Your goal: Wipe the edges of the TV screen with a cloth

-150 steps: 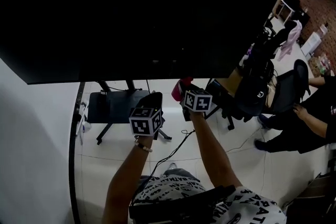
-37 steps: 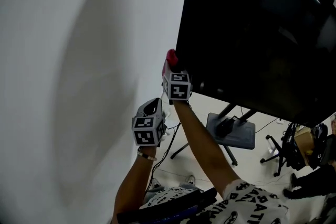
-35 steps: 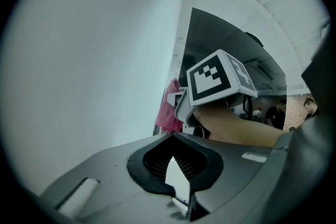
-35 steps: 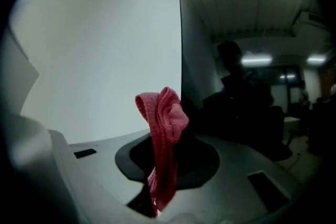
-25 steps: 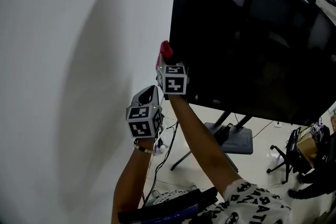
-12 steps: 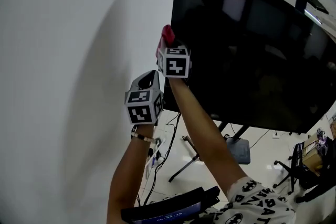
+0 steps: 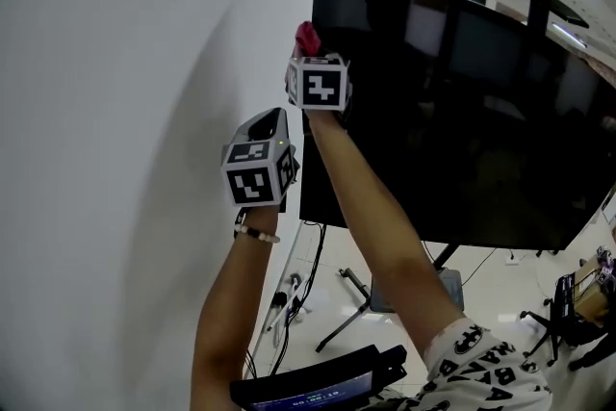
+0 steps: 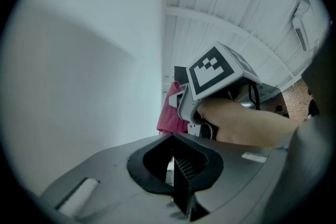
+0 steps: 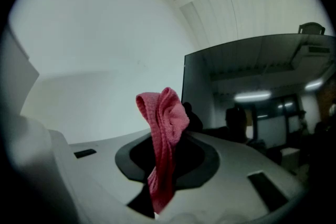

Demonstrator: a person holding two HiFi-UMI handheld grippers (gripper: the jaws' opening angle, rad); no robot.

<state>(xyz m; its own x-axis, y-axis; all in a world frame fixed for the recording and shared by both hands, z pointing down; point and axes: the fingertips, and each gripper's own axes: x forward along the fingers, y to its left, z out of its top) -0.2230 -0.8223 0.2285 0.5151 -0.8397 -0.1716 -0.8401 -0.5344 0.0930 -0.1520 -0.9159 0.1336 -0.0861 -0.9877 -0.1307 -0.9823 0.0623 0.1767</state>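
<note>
- The plain white wall [image 7: 106,111] takes up everything to my left, and none of it needs wiping.
- My left gripper [image 7: 269,125] hangs just beside the lower part of the TV's left edge. Its jaws are pressed together on nothing, so it is idle.
- My right gripper [image 7: 308,53], raised above the left one, pinches the crumpled pink cloth [image 7: 307,36]. Over the last second and a half I have carried the cloth up the left edge, and it now sits just under the top-left corner.
- The large black flat TV screen [image 7: 462,111] stretches off to the right. The cloth looks to be against its left border, though I can't be sure from here that it is pressing on it.
- I judge the left edge is nearly wiped. Next the cloth should round the corner and run along the top edge.
</note>
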